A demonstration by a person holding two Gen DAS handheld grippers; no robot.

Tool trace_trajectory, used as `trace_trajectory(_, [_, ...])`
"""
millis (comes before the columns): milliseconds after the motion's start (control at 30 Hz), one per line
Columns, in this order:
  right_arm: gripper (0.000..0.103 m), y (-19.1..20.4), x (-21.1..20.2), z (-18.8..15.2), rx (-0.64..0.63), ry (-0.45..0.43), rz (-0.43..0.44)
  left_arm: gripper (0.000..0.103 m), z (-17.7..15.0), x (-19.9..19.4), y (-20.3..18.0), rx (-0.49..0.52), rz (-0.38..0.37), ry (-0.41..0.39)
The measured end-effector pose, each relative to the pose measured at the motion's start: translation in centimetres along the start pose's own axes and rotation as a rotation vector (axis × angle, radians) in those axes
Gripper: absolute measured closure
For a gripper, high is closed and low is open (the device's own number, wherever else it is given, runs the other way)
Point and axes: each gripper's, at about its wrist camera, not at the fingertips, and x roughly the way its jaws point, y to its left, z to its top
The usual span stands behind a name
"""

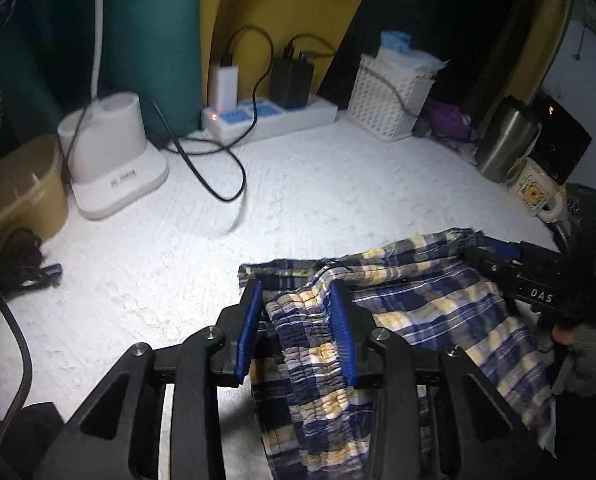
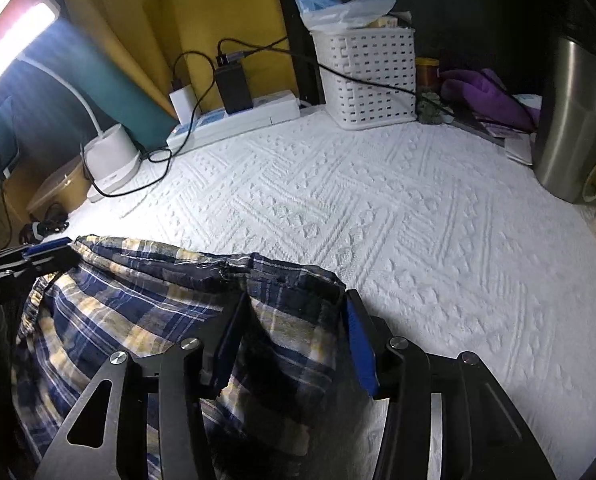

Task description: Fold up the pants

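Clearly, both grippers were busy with the plaid pants [image 1: 410, 312], which lay bunched near the front edge of a white textured bedspread [image 1: 298, 200]. The left gripper [image 1: 298, 320] had its two blue-padded fingers [image 1: 251, 320] set on either side of the gathered elastic waistband, which ran up between them; the pads stood a little apart, with the fabric filling the gap, so the fingers were grasping the waistband. The right gripper [image 2: 293, 336] straddled another fold of the same cloth, dark plaid bulging up between its fingers [image 2: 360, 344]; its pads sat wider apart, and whether they actually pinched the fabric could not be told. From the left wrist view, the right gripper [image 1: 494, 256] came in from the right edge, its tip at the far corner of the pants. From the right wrist view, the left gripper [image 2: 45, 250] showed at the left, against the cloth's far edge.

Along the back, a white power strip [image 1: 273, 118] held a white charger and a black adapter, with black cables trailing onto the bedspread. A white lamp base [image 1: 113, 156] stood to the left beside a tan box [image 1: 17, 196]. A white woven basket [image 2: 368, 76] sat further right, and a steel tumbler [image 2: 574, 120] stood at the right edge.
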Motion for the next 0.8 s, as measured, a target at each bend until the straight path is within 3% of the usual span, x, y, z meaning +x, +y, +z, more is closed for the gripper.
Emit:
trace_trajectory(133, [0.045,0.3,-1.7,-0.2,-0.016,-0.027,-0.021,0.055,0.1,-1.9,0.4,-0.034,-0.026,-0.037])
trace_trajectory(233, [0.034,0.3,-3.0,-0.5,-0.015,-0.042,-0.025,0.043,-0.3,-3.0,0.6,-0.042,-0.027,-0.053])
trace_trajectory(367, [0.027,0.3,-4.5,-1.4,-0.007,-0.045,-0.03,0.042,-1.7,-3.8,0.3,-0.05,-0.054,-0.037])
trace_trajectory(500, [0.012,0.8,-5.3,-2.6,-0.015,-0.039,-0.022,0.042,-3.3,-3.6,0.2,-0.066,-0.066,0.0])
trace_trajectory(800, [0.011,0.7,-5.0,-5.5,0.01,0.013,0.012,0.04,-6.3,-1.7,1.6,-0.148,-0.09,0.088])
